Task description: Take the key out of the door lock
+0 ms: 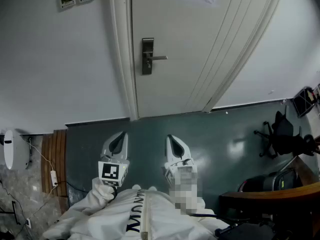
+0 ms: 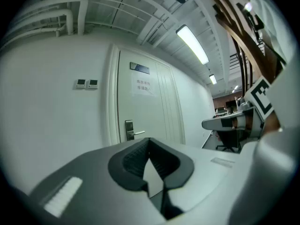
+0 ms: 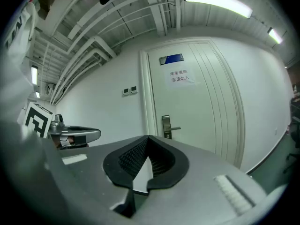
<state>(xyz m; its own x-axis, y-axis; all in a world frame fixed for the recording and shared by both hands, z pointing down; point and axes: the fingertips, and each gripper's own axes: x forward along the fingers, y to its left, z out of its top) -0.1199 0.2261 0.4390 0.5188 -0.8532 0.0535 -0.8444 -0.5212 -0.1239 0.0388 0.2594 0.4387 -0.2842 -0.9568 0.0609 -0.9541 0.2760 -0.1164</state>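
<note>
Standing well back from the door lock (image 1: 147, 56), the person aims left gripper (image 1: 120, 135) and right gripper (image 1: 173, 138) doorward, both closed, empty, seemingly for the approach.

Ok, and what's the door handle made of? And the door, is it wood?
The lock plate and its lever look like metal with a dull silvery finish: dark grey, with a pale sheen along the lever. The door is painted a matte off-white with raised moulding lines. The paint hides what's under it, so wood is only a guess.
</note>
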